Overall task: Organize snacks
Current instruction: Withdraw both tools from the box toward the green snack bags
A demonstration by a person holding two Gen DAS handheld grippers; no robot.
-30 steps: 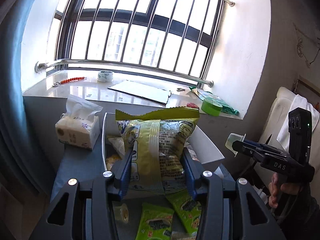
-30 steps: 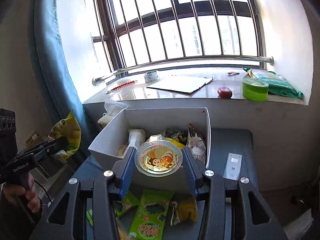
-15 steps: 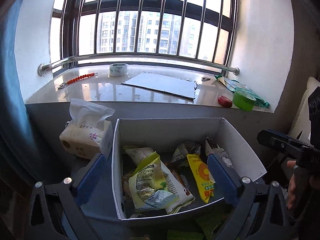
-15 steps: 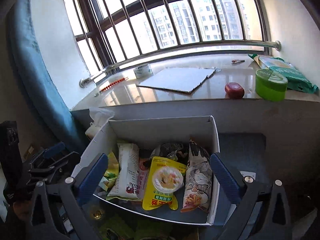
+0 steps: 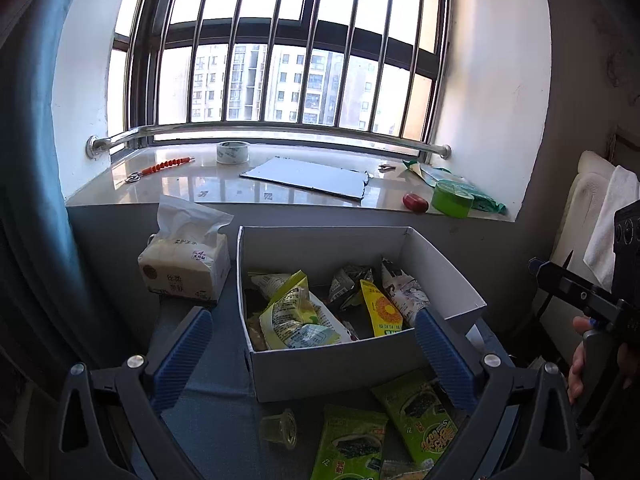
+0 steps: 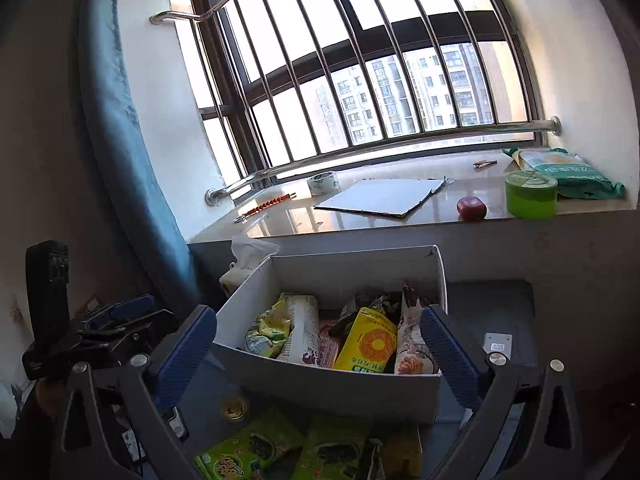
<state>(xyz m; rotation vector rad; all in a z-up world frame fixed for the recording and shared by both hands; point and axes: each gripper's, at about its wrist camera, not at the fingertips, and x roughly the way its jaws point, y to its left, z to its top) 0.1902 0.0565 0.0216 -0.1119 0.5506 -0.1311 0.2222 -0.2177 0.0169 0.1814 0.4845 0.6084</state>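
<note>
A: Nearest, in the left wrist view: left gripper (image 5: 312,334), blue pads spread wide, nothing between them, jaws just opened within the last second. Below it on the grey table (image 5: 208,412): a clear jelly cup (image 5: 279,427) and green seaweed packets (image 5: 420,412).

B: Same for the right gripper (image 6: 318,338): just opened, pads wide apart, empty. Green packets (image 6: 250,450) loose just in front of the white box (image 6: 336,390).

A: Inside the white box (image 5: 332,364): a yellow-green bag (image 5: 294,316), a yellow sachet (image 5: 382,310), a few printed wrappers.

B: Yellow sachet (image 6: 368,346) upright against a cartoon-print pack (image 6: 412,340).

A: Beside the box, left: tissue pack (image 5: 186,262). Beyond, on the windowsill (image 5: 192,188): tape roll (image 5: 233,152), flat board (image 5: 306,178), green tub (image 5: 454,199).
</note>
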